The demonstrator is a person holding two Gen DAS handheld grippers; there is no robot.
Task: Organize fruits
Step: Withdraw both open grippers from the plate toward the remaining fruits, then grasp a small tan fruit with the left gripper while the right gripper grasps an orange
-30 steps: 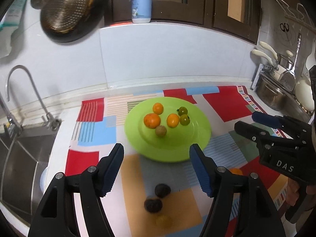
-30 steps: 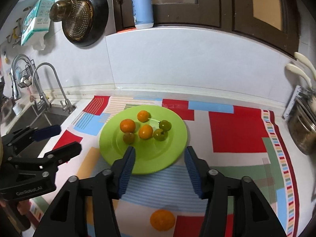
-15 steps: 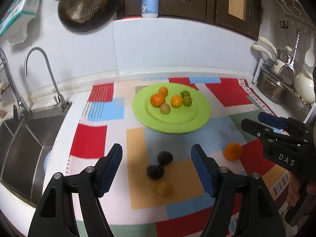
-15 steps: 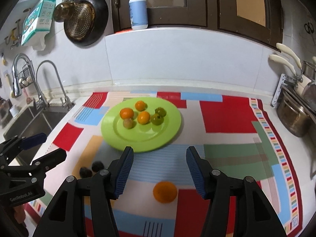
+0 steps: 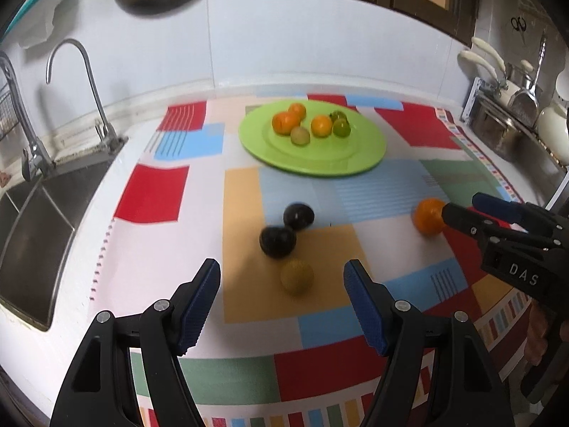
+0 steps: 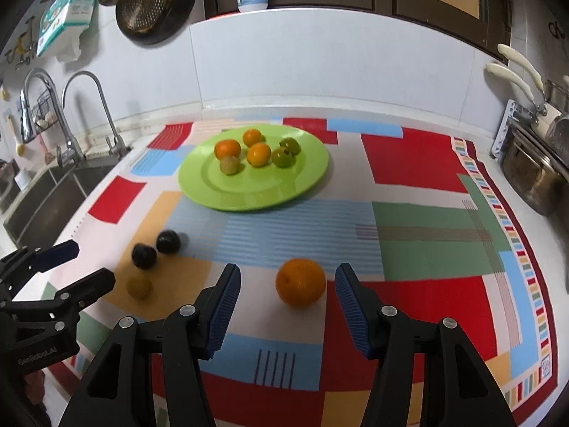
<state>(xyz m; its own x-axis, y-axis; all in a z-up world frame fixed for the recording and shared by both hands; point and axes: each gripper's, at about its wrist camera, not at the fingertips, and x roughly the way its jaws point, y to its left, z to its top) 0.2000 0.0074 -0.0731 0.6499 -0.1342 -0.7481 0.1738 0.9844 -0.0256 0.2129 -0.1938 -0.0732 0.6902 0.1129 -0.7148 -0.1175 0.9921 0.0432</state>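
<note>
Countertop fruit [image 5: 297, 277] nearer both tools now

Left gripper [image 5: 282, 286] at six o'clock, jaws apart, nothing between the pads. Just beyond, a yellow-green fruit [image 5: 297, 276], then two dark fruits [image 5: 277, 242] touching each other toward twelve. Green plate [image 5: 362, 156] at twelve o'clock, carrying three oranges, two green fruits and one pale one. Lone orange [image 5: 428, 216] at three o'clock on the patchwork mat [image 5: 153, 195], right gripper [image 5: 462, 208] tips beside it. Sink [image 5: 32, 220] and tap [image 5: 89, 82] at nine o'clock.
</note>
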